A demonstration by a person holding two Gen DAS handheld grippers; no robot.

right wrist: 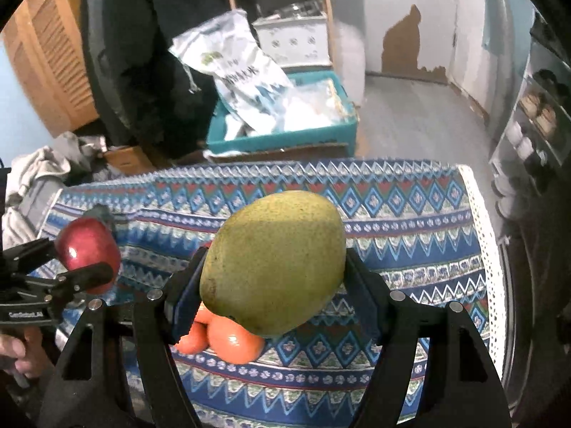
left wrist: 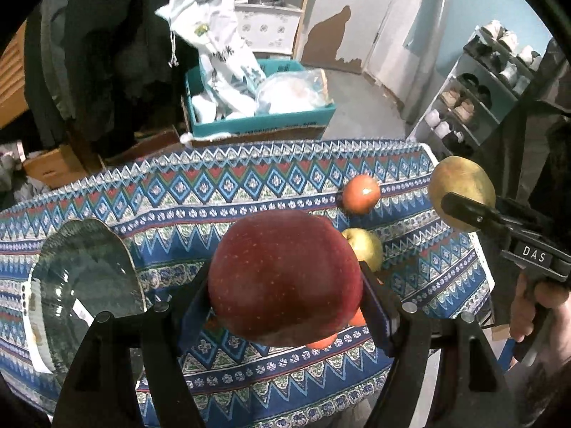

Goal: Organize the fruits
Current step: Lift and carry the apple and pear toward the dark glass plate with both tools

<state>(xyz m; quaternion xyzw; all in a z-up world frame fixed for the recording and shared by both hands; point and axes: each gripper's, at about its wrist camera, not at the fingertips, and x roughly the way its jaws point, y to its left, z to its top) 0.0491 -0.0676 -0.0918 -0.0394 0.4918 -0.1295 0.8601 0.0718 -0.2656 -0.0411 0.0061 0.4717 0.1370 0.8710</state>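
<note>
My left gripper is shut on a big red apple and holds it above the patterned tablecloth. My right gripper is shut on a green mango, also held above the cloth. The mango shows in the left wrist view at the right, the apple in the right wrist view at the left. On the cloth lie an orange-red fruit, a yellow-green fruit and orange fruits under the mango. A glass plate sits at the left.
Beyond the table's far edge stands a teal box with white bags. A shoe rack is at the right. Cardboard boxes and dark clothing are at the far left.
</note>
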